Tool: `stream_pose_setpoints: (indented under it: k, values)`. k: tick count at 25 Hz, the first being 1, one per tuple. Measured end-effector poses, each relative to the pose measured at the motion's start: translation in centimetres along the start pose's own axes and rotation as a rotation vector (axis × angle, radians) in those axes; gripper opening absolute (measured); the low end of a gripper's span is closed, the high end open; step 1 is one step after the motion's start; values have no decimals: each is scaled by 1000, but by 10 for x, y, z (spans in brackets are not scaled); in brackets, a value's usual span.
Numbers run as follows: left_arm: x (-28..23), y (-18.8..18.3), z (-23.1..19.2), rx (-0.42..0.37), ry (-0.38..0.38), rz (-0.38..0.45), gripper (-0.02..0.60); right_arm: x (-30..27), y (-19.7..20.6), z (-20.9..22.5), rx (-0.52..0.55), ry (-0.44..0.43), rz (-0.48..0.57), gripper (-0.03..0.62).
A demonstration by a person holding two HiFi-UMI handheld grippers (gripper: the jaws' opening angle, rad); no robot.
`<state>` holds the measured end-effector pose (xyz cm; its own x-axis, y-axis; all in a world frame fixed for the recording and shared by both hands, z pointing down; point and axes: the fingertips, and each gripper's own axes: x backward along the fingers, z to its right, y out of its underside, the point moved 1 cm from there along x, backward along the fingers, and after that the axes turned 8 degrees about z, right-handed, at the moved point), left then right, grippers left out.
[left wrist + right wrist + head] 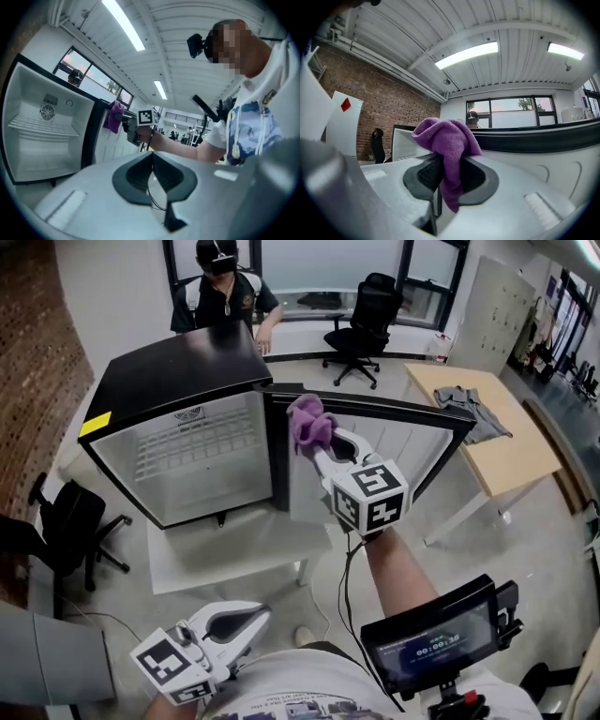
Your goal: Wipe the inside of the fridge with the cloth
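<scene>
Head view first: the fridge (178, 442) sits at 10 o'clock on a low white desk (234, 554), its door (394, 451) swung wide toward 2 o'clock, with a wire shelf (192, 454) showing in the pale interior. Dead centre, the right hand-held gripper (319, 448) is raised at the top of the door near the hinge, pinching a purple cloth (312, 421) that bunches over its tips. Whether the cloth touches the door can't be told from here. Down at 7 o'clock the left hand-held gripper (253, 620) hangs low by the body, well apart from the fridge. At 12 o'clock a person (225, 292) stands behind the fridge, an office chair (361, 320) is at 1 o'clock, and a wooden desk (506, 451) at 3 o'clock carries a grey garment (469, 407).

Left gripper view: the jaws are pressed together with nothing between them. Beyond them, at 9 o'clock, the fridge gapes open — the cloth hangs just beside its dark door frame, outside the cabinet.

Right gripper view: the jaws clamp the cloth at its middle — a fat fold billows above them and a tail hangs below. The dark door edge runs off toward 3 o'clock, and a brick wall (384, 108) fills 9 o'clock.
</scene>
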<state>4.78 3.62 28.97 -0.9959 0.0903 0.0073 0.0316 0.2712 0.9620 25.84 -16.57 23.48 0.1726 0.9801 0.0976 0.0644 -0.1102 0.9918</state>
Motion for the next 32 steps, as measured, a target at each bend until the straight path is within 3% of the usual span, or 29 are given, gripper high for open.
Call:
stream_pose_setpoints:
  k: [7, 15, 24, 32]
  values:
    - [-47, 13, 3, 25, 42, -31, 8, 45, 7, 53, -14, 67, -11, 77]
    - [-91, 18, 13, 30, 149, -69, 8, 106, 0, 105, -11, 193, -22, 77]
    - [-104, 25, 26, 48, 222, -101, 8, 163, -4, 148, 8, 400, -38, 77]
    - [-108, 32, 29, 45, 257, -115, 8, 193, 1, 161, -4, 484, -36, 77]
